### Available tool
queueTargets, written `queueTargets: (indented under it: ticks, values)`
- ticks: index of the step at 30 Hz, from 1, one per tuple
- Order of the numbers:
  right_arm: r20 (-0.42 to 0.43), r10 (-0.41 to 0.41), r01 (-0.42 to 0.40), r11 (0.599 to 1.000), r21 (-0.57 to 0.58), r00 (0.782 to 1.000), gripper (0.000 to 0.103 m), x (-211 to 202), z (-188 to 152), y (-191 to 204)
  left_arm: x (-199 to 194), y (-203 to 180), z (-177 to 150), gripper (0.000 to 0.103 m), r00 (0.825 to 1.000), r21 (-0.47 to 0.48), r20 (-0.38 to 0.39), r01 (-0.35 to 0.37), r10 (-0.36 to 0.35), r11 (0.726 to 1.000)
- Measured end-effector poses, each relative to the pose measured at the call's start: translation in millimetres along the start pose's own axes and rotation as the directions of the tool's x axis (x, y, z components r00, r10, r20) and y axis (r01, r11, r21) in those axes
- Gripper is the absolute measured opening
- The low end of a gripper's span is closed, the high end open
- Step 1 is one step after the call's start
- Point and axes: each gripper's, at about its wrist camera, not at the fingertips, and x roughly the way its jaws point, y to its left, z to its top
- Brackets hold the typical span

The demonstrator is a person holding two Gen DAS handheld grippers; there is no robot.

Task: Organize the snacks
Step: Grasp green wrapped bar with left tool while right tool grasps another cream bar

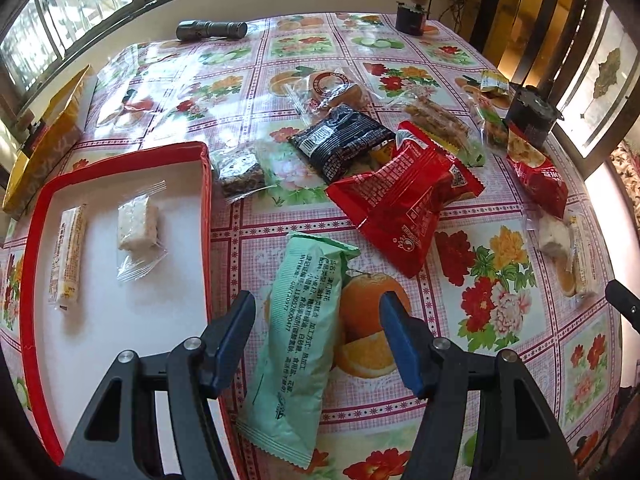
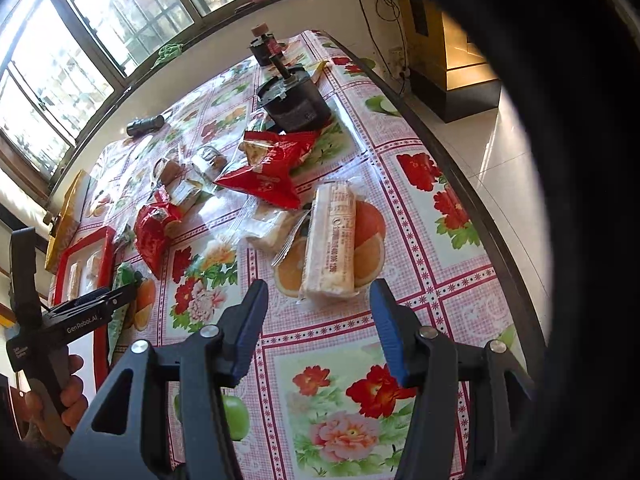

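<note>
The left gripper (image 1: 318, 320) hangs over the floral cloth (image 1: 500, 280) with its jaws apart, straddling the green packet (image 1: 298, 344); the pads do not press it and gaps show on both sides. The packet lies flat just beside the red tray's (image 1: 206, 240) right rim, its back printed in Chinese with a long number that is too small to read surely. In the tray lie two wrapped bars, a long cream bar (image 1: 68, 256) and a white cake (image 1: 138, 222), apart from each other with bare white floor all round them.

The right gripper (image 2: 320, 312) is also unclenched, nothing between its jaws, which point at a beige bar (image 2: 330, 248) lying on an orange print; a barcode number runs along its wrapper. Open cloth lies under this gripper, and the table's dark edge (image 2: 472, 200) curves close on the right, with tiled floor beyond.

In the right wrist view a hand (image 2: 60, 396) grips the left tool, whose arm reads "GenRobot.AI".

Farther off, a red packet (image 1: 404, 200), a black packet (image 1: 344, 144) and a clear-wrapped pastry marked "DORAYAKI" (image 1: 332, 88) crowd mid-table. A black motor (image 2: 294, 104) stands beyond them, and a torch (image 1: 212, 30) lies at the far edge under the window.
</note>
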Motion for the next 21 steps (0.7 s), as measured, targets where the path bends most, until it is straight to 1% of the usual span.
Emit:
queueTargets:
  ticks: [2, 5, 8, 9, 11, 14, 18, 19, 21]
  values:
    - [-0.004, -0.003, 0.003, 1.0, 0.004, 1.0, 0.055, 3.7, 2.2, -0.6, 4.2, 1.6, 1.7, 0.065, 1.0, 0.008, -0.013, -0.015, 0.015, 1.0]
    - [-0.011, -0.008, 0.008, 1.0, 0.01, 1.0, 0.055, 10.7, 5.8, 0.7, 15.5, 1.4, 4.3, 0.064, 0.998, 0.001, -0.06, 0.013, -0.013, 1.0]
    - [-0.011, -0.029, 0.029, 1.0, -0.005, 1.0, 0.055, 15.9, 10.7, 3.6, 22.2, 1.2, 4.1, 0.065, 0.997, -0.003, -0.072, 0.009, -0.01, 1.0]
    - [-0.012, -0.039, 0.039, 0.999, -0.011, 0.999, 0.055, 18.0, 13.4, 3.7, 22.2, 2.9, 3.7, 0.065, 0.998, -0.013, -0.066, 0.024, -0.024, 1.0]
    - [-0.014, -0.043, 0.042, 0.999, -0.02, 0.999, 0.055, 20.9, 18.4, 4.2, 21.7, 4.9, 2.4, 0.065, 0.998, -0.018, -0.063, 0.025, -0.026, 1.0]
    - [-0.019, -0.051, 0.05, 0.998, -0.042, 0.999, 0.058, 27.9, 27.3, 5.9, 20.1, 5.0, -1.0, 0.063, 0.997, -0.015, -0.071, 0.029, -0.03, 0.999]
    - [-0.043, -0.105, 0.101, 0.991, -0.093, 0.994, 0.059, 42.6, 35.2, 9.8, 16.3, 3.7, -5.9, 0.054, 0.996, -0.007, -0.077, 0.042, -0.043, 0.999]
    - [-0.054, -0.111, 0.105, 0.99, -0.098, 0.992, 0.059, 46.4, 35.5, 9.9, 15.6, 3.1, -6.3, 0.051, 0.996, -0.007, -0.079, 0.046, -0.046, 0.999]
    - [-0.045, -0.109, 0.103, 0.988, -0.116, 0.993, 0.059, 48.5, 34.9, 13.4, 14.3, 1.6, -7.1, 0.046, 0.995, -0.006, -0.082, 0.053, -0.053, 0.999]
